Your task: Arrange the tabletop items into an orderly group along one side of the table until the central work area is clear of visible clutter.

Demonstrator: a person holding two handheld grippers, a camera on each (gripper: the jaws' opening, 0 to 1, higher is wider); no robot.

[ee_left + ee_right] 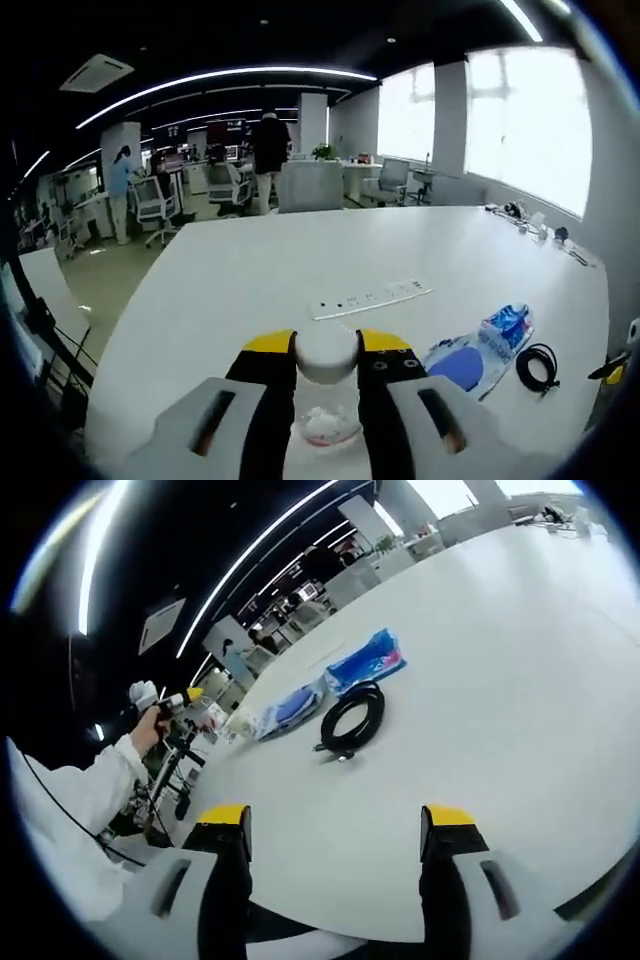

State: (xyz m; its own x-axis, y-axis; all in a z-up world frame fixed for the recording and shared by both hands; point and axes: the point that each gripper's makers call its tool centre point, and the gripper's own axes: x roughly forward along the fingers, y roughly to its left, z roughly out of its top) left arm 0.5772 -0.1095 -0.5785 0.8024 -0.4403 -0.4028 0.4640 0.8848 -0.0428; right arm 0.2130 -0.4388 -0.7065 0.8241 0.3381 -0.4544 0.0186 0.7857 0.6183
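Clamping its jaws on a clear white-capped bottle (327, 385), your left gripper (327, 352) held it upright. Your right gripper (336, 825) gaped wide, empty, near the coiled black cable (352, 718).

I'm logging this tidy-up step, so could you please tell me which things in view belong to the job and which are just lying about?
Part of the job:
- clear bottle with white cap, held in the left tongs
- blue plastic packets
- coiled black cable
- right tongs, open
- white table

Just lying about:
- built-in socket strip
- office chairs
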